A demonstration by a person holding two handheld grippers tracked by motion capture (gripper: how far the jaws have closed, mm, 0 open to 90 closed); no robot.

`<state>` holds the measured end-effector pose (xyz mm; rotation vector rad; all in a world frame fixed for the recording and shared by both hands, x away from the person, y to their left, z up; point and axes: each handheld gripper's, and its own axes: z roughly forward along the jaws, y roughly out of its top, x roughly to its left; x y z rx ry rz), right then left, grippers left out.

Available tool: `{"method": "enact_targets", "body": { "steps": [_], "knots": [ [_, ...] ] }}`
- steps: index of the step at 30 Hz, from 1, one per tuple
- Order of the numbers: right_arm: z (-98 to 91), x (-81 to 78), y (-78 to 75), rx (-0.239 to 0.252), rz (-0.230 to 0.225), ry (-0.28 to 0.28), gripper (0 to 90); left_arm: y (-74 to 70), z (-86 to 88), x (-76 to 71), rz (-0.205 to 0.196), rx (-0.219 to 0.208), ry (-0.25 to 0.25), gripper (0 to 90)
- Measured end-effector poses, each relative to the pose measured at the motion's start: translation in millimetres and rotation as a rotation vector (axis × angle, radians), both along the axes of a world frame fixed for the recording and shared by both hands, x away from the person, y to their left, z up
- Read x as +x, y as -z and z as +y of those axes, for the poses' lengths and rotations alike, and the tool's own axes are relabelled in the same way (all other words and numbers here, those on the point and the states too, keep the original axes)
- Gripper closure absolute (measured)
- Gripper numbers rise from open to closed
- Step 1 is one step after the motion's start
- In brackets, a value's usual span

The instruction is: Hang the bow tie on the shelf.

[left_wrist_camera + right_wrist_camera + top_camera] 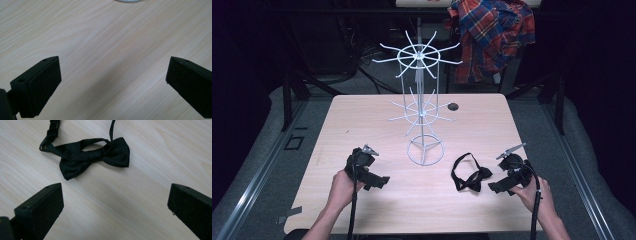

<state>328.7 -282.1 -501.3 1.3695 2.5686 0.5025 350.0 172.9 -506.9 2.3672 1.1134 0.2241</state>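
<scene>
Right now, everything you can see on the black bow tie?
The black bow tie looks like plain dark fabric: two wings, a wrapped centre knot, and a thin neck strap with a small adjuster, curling into a loop behind it. It lies flat and slightly skewed on the wooden table, right of the white wire rack's ring base. Nothing but the table touches it; the right gripper sits just short of it, jaws wide open and empty.

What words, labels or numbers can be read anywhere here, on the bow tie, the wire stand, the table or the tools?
None: no readable text anywhere.
The bow tie is plain black, with no tag showing.
The white wire stand and the wooden table carry no print.
The left gripper and right gripper show no lettering.
The checked shirt behind has only its pattern.
</scene>
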Motion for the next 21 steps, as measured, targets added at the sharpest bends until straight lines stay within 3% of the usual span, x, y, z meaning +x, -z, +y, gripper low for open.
{"method": "enact_targets", "body": {
  "steps": [1, 2, 6, 12, 15, 21],
  "knots": [
    [-0.9, 0.1, 1.1, 0.004, 0.003, 0.002, 0.0, 0.3, -0.7, 0.1, -0.003, 0.0, -0.001, 0.0],
    [-2.3, 0.4, -0.4, -0.022, 0.008, -0.002, 0.0, 0.5, -1.4, 0.5, -0.001, 0.0, -0.001, 0.0],
    [-2.7, -0.4, 2.3, 0.007, 0.007, 0.008, 0.0, 1.0, -2.4, 2.3, 0.005, -0.002, 0.006, 0.0],
    [-2.9, 1.3, 3.3, -0.019, 0.02, 0.005, 0.0, 1.1, -3.2, 2.0, 0.007, -0.008, 0.009, 0.0],
    [-1.2, 2.2, 5.3, 0.012, 0.028, 0.005, 0.0, 0.8, -3.2, 1.8, 0.008, -0.008, 0.011, 0.0],
    [2.0, 3.6, 3.2, 0.01, 0.0, -0.003, 0.0, -0.1, -1.4, -0.1, 0.007, -0.006, 0.008, 0.0]
  ]
}}
